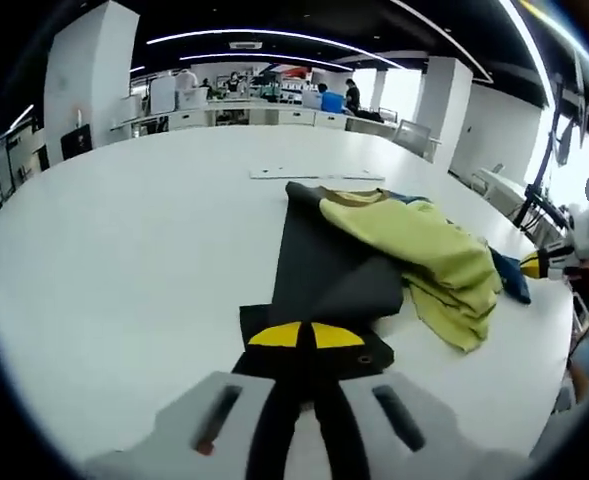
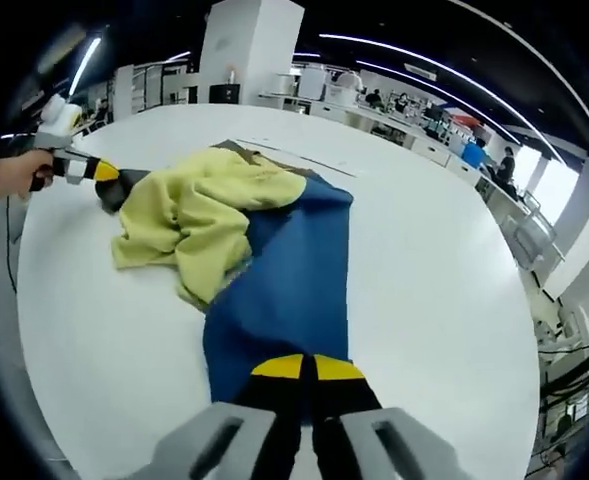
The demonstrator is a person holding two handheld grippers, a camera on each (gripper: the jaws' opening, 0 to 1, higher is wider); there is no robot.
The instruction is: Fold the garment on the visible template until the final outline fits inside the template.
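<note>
**Both jaws pinched on opposite ends of the garment**

Jaws first: the left gripper (image 1: 305, 335) has its yellow-tipped jaws pressed together on the dark grey edge of the garment (image 1: 374, 262), right at the near corner. Same deal on the other side, the right gripper (image 2: 307, 367) is clamped on the blue end of the garment (image 2: 274, 270), tips together with the cloth caught between them.

The garment itself lies stretched across the big white table (image 1: 124, 260), roughly in the middle, with the yellow part bunched up in a heap on top. In the left gripper view the dark panel lies flat toward the camera and a thin flat strip (image 1: 316, 175) sits on the table just past it
</note>
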